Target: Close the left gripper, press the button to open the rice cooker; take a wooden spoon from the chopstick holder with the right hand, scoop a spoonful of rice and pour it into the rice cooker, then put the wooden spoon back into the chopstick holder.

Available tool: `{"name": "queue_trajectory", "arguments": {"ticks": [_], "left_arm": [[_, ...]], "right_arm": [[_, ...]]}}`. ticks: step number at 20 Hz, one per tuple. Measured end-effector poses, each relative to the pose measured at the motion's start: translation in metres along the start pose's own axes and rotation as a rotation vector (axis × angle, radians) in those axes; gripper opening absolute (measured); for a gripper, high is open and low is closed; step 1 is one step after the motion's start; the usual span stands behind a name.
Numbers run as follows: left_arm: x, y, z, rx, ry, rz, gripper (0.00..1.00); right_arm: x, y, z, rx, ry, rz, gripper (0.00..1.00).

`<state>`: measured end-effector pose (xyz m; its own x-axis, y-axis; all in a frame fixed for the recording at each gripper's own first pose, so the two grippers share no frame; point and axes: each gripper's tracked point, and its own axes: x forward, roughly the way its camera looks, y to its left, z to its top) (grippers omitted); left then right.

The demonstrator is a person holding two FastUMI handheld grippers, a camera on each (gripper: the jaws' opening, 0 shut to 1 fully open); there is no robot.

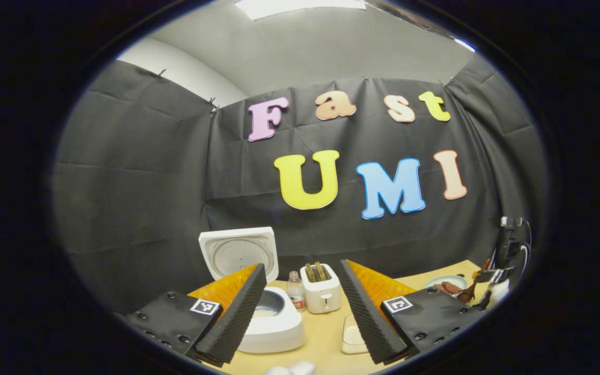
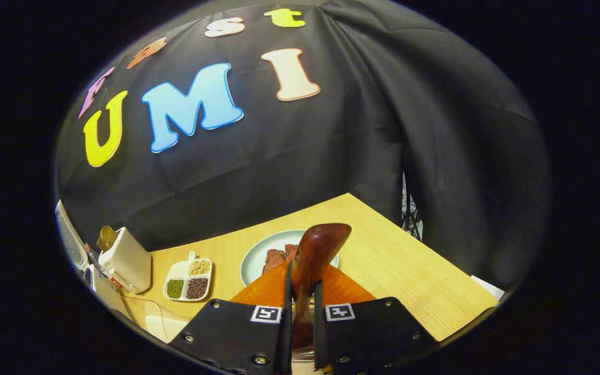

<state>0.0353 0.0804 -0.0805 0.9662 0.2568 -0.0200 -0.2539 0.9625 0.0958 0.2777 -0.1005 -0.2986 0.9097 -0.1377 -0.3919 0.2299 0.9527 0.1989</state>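
- Left gripper view: the left gripper [image 1: 302, 307] hangs wide apart and empty above the desk [image 1: 326, 333], likely parked since the rice cooker [image 1: 263, 312] already stands lid-up. This view also shows the toaster [image 1: 321, 294] and, far right, the other gripper carrying the spoon.
- Right gripper view: the right gripper [image 2: 300, 317] is clamped on the wooden spoon [image 2: 313, 260], bowl raised level, probably for scooping. Here the plate [image 2: 258, 255] and sectioned dish [image 2: 188, 278] appear.

Each tool [image 1: 300, 312] carries black screwed plates with 1 square marker.
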Motion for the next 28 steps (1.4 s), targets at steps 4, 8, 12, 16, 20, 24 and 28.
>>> {"name": "queue_trajectory", "arguments": {"ticks": [4,8,12,16,20,24,28], "left_arm": [[-0.005,0.014,0.001,-0.006,-0.008,0.013,0.99],[-0.011,0.031,0.002,-0.007,-0.028,0.029,0.99],[-0.016,0.045,-0.010,-0.037,-0.013,0.040,0.99],[-0.019,0.064,-0.023,-0.042,0.002,0.068,0.99],[-0.018,0.075,-0.030,-0.047,0.009,0.084,0.99],[-0.016,0.081,-0.036,-0.044,0.013,0.090,0.99],[-0.018,0.084,-0.042,-0.053,0.025,0.088,0.98]], "right_arm": [[-0.029,0.032,0.050,-0.099,-0.096,0.033,0.16],[-0.065,0.084,0.083,-0.131,-0.153,0.115,0.17],[-0.101,0.156,0.078,-0.133,-0.139,0.239,0.16],[-0.119,0.224,0.040,-0.181,-0.097,0.346,0.16],[-0.115,0.263,-0.014,-0.268,-0.051,0.383,0.16],[-0.098,0.277,-0.066,-0.425,-0.032,0.364,0.17],[-0.076,0.276,-0.091,-0.659,-0.087,0.311,0.16]]}}
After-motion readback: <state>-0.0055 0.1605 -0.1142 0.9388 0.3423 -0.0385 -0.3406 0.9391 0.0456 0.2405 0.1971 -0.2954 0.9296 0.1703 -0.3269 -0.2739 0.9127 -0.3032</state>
